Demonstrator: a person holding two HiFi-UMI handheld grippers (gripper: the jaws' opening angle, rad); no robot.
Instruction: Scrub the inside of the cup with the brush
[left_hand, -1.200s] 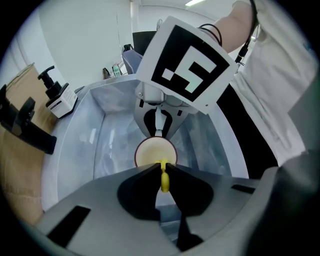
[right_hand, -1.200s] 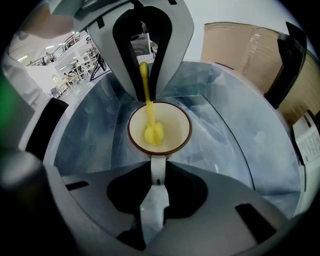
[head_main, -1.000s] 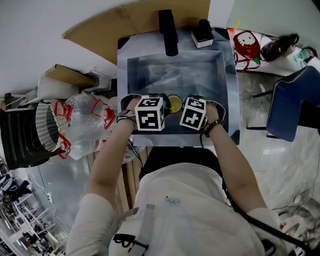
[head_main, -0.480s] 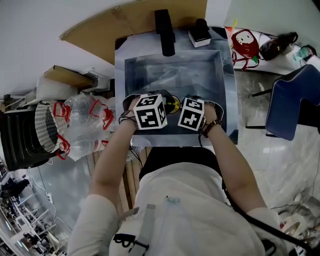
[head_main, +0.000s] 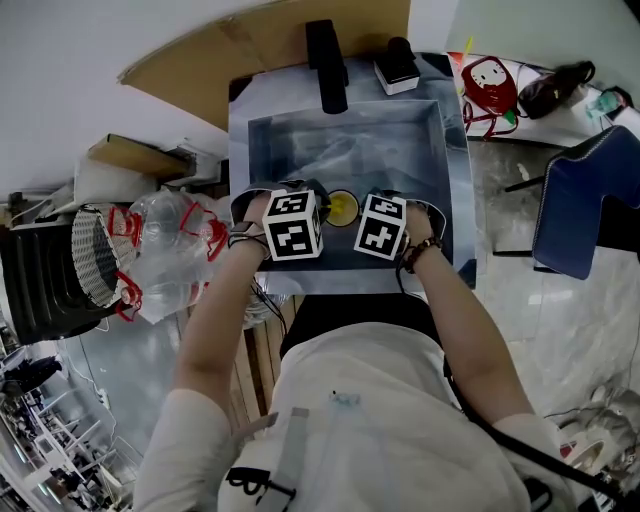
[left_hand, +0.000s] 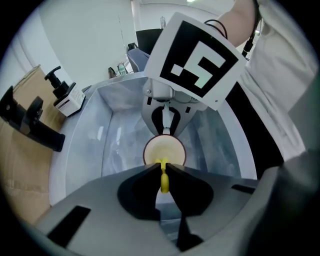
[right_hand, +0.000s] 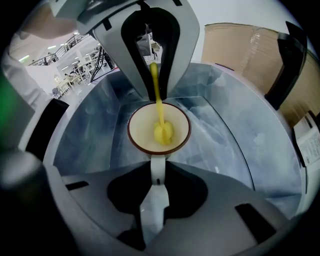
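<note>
A cream cup (right_hand: 159, 131) with a brown rim hangs over the sink. My right gripper (right_hand: 157, 172) is shut on its white handle. The yellow brush (right_hand: 163, 133) has its head down inside the cup, and its thin handle rises to my left gripper (right_hand: 152, 75) opposite. In the left gripper view, my left gripper (left_hand: 163, 169) is shut on the brush handle (left_hand: 163, 181), with the cup (left_hand: 164, 151) just beyond the tips. From the head view, both marker cubes flank the cup (head_main: 342, 207) above the sink's near side.
The steel sink (head_main: 345, 140) is lined with wrinkled plastic. A black faucet (head_main: 322, 52) and a white box with a black top (head_main: 398, 65) stand at its far rim. Clear bags (head_main: 170, 250) lie to the left, and a blue chair (head_main: 585, 200) stands to the right.
My left gripper has shifted a little to the left, so more of the cup's inside shows between the cubes. The right gripper and the cup have barely moved.
</note>
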